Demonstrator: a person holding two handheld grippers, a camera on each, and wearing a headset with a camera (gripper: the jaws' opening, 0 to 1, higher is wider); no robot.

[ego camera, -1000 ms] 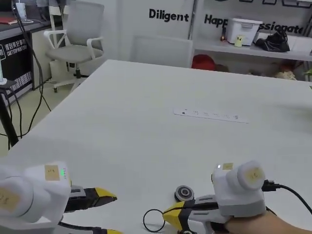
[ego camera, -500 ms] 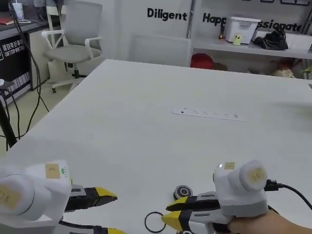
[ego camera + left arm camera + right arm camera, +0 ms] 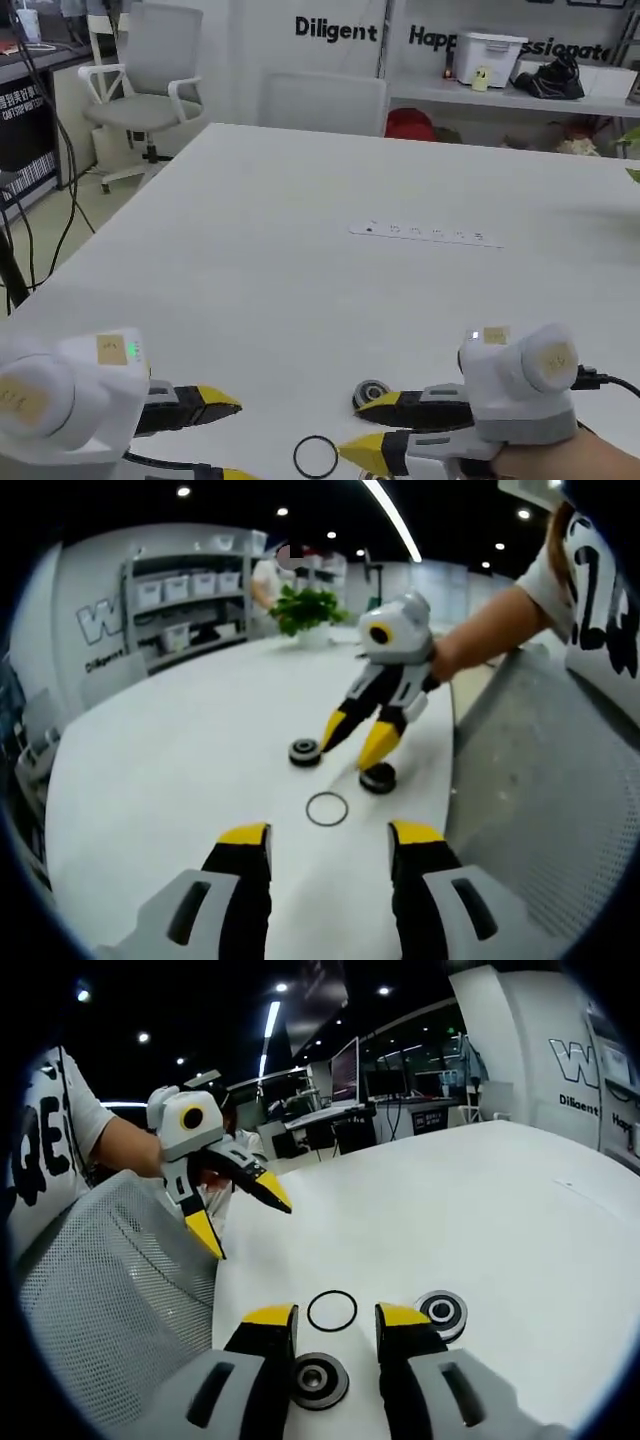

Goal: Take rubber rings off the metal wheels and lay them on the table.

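Both stand open: right gripper (image 3: 355, 427) straddles the near wheel (image 3: 318, 1380), left gripper (image 3: 330, 835) empty. One ring (image 3: 316, 456) lies on the table (image 3: 300, 250). Advise pinching rubber only, left bracing the wheel.

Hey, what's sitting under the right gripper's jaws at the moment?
A metal wheel lies on the table below the open right gripper. In the head view the gripper covers most of it.
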